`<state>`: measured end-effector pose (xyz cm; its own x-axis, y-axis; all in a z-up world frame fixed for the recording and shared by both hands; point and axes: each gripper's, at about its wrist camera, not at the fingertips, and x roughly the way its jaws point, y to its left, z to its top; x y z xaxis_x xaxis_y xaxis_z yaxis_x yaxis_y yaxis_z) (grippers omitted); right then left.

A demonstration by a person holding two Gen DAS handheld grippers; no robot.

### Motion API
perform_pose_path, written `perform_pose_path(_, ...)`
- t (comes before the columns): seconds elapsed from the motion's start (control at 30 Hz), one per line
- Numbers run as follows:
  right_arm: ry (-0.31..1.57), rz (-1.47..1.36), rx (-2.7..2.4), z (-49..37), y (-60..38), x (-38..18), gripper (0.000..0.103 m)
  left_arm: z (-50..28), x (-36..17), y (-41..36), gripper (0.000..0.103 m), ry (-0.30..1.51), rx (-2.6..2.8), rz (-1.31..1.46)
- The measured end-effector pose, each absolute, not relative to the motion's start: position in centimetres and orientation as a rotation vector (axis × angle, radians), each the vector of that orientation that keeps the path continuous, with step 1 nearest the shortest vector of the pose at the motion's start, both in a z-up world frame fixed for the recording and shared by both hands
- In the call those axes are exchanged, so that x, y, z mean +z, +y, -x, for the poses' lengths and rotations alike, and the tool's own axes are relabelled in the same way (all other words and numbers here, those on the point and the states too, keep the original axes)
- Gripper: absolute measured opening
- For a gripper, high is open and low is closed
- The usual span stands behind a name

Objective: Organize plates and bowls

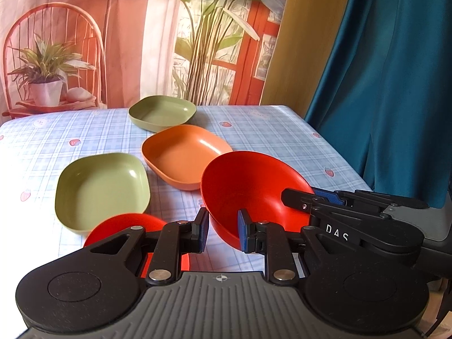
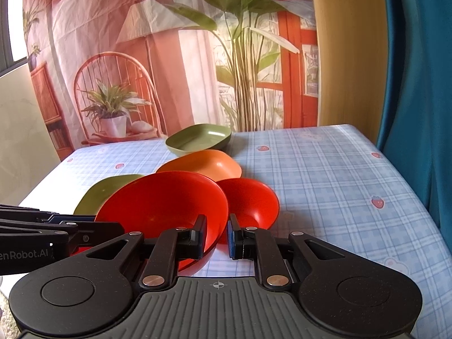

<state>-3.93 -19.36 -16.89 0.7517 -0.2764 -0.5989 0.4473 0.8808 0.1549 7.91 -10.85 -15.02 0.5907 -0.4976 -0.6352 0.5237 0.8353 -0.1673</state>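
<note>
Fingers (image 2: 201, 237) of the right gripper (image 2: 217, 238) straddle the rim of the red bowl (image 2: 163, 206), which tilts over the table (image 2: 325, 175). They are narrowly parted (clamped? I cannot tell). The left gripper (image 1: 223, 233) brackets the opposite rim loosely. The bowl is probably light, stiff, slick plastic, so pinch the rim.

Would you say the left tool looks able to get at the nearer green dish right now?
Probably yes. The nearer green dish lies open just ahead-left of the left tool; the lifted red bowl is off to the right. Only the low red bowl borders its near edge.
</note>
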Motion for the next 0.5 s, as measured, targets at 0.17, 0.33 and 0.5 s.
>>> perform_pose_path(0.17, 0.596, -0.3, -0.4, 3.2, -20.6, -16.7, 0.014, -8.6, -14.6, -11.6, 0.023, 0.714, -0.591, -0.052)
perform_pose_path(0.33, 0.585, -0.298, -0.397, 2.6, -21.8, -16.8, 0.014, -9.6, -14.7, -12.2, 0.023, 0.725, -0.592, -0.053)
perform_pose_path(0.5, 0.572, -0.306, -0.399, 2.1, -23.4, -17.0, 0.014, -11.2, -14.8, -13.2, 0.023, 0.731, -0.62, -0.052)
